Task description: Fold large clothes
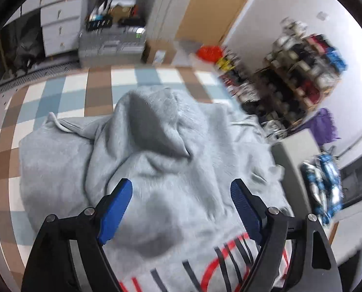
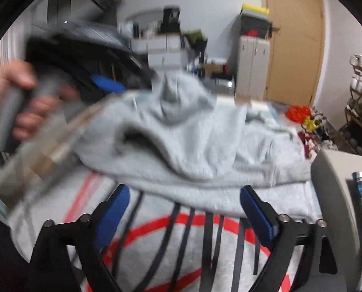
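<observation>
Across the checked bed cover [image 1: 59,92] the grey hoodie [image 1: 171,150] lies bunched — its hood and upper part are thrown over the printed body, and the heap fills the near half of the bed, with the far edge still bare. My left gripper [image 1: 181,189] hangs over the plain grey fold, blue pads spread wide, nothing between them and no pad pressing cloth. My right gripper [image 2: 184,198] is spread just as wide above the red-and-black print [image 2: 193,243], right at the edge where the folded-over layer meets the chest; it too pinches nothing. From the right wrist view I see my left hand [image 2: 15,104] on its grey handle, over the hoodie's left side, heavily blurred.

The fold is not flat, I judge. The hood stands up in a hump with a dark hollow under it, and the folded-over layer lies thick and uneven over the print. If I pinch from here I may take two layers instead of one, or only the top of the hump — then the next fold drags the whole heap askew rather than laying it square. The right side also lies close to the bed's right edge, so a careless pull could let it slide off.
</observation>
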`<control>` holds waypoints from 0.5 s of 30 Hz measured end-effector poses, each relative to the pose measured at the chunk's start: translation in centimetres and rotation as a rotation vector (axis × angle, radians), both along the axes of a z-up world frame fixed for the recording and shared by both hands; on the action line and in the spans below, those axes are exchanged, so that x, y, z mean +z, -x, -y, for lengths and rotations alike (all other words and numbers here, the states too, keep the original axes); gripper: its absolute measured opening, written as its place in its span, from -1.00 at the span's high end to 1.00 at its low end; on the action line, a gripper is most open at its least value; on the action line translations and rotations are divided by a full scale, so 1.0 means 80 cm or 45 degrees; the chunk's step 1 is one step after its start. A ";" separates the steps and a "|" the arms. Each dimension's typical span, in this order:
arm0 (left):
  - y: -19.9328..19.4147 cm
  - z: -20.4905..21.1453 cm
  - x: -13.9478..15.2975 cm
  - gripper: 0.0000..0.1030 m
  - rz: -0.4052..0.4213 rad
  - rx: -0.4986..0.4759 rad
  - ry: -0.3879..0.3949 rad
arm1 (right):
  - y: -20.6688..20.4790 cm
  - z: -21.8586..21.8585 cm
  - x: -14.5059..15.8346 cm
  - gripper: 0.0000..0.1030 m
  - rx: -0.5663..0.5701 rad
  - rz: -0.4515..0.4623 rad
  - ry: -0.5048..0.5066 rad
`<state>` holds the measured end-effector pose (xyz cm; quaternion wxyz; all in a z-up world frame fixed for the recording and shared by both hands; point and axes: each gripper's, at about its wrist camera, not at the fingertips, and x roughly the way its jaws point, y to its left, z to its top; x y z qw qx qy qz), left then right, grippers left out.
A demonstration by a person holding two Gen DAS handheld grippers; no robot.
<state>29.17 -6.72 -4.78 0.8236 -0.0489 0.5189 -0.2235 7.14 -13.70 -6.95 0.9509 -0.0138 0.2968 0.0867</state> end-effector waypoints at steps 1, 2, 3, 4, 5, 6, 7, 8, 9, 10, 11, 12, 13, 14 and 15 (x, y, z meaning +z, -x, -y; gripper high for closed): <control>-0.002 0.000 -0.009 -0.54 -0.014 0.006 -0.016 | 0.006 0.005 0.007 -0.93 -0.007 0.027 -0.054; -0.013 0.005 -0.015 -0.54 -0.025 0.018 -0.040 | 0.011 0.008 0.012 -0.93 -0.003 0.046 -0.103; -0.023 0.011 -0.018 -0.54 -0.024 0.036 -0.053 | 0.012 0.011 0.015 -0.93 0.003 0.058 -0.134; -0.028 0.012 -0.020 -0.54 -0.020 0.043 -0.049 | 0.016 0.011 0.016 -0.93 0.009 0.071 -0.149; -0.033 0.011 -0.022 -0.54 -0.021 0.054 -0.035 | 0.017 0.012 0.017 -0.93 0.019 0.091 -0.155; -0.040 0.012 -0.024 -0.54 -0.027 0.071 -0.004 | 0.021 0.011 0.017 -0.93 0.028 0.102 -0.148; -0.044 0.010 -0.025 -0.54 -0.038 0.076 0.033 | 0.021 0.009 0.015 -0.93 0.040 0.110 -0.129; -0.048 0.009 -0.027 -0.48 -0.050 0.078 0.079 | 0.022 0.007 0.012 -0.93 0.051 0.112 -0.110; -0.047 0.006 -0.027 0.01 -0.048 0.077 0.100 | 0.022 0.006 0.009 -0.93 0.065 0.114 -0.087; -0.047 0.006 -0.026 0.41 -0.047 0.078 0.076 | 0.021 0.004 0.005 -0.93 0.078 0.114 -0.061; -0.047 0.008 -0.028 0.84 -0.056 0.075 0.028 | 0.020 0.001 0.002 -0.93 0.091 0.107 -0.045; -0.043 0.010 -0.027 0.84 -0.060 0.063 0.013 | 0.020 0.000 -0.002 -0.93 0.104 0.099 -0.041; -0.041 0.011 -0.023 0.84 -0.051 0.058 0.005 | 0.018 0.001 -0.004 -0.93 0.111 0.092 -0.042; -0.032 0.008 -0.016 0.84 -0.018 0.063 -0.007 | 0.017 -0.001 -0.006 -0.93 0.120 0.082 -0.044; -0.029 0.006 -0.009 0.85 -0.009 0.072 -0.003 | 0.017 -0.004 -0.007 -0.93 0.128 0.076 -0.047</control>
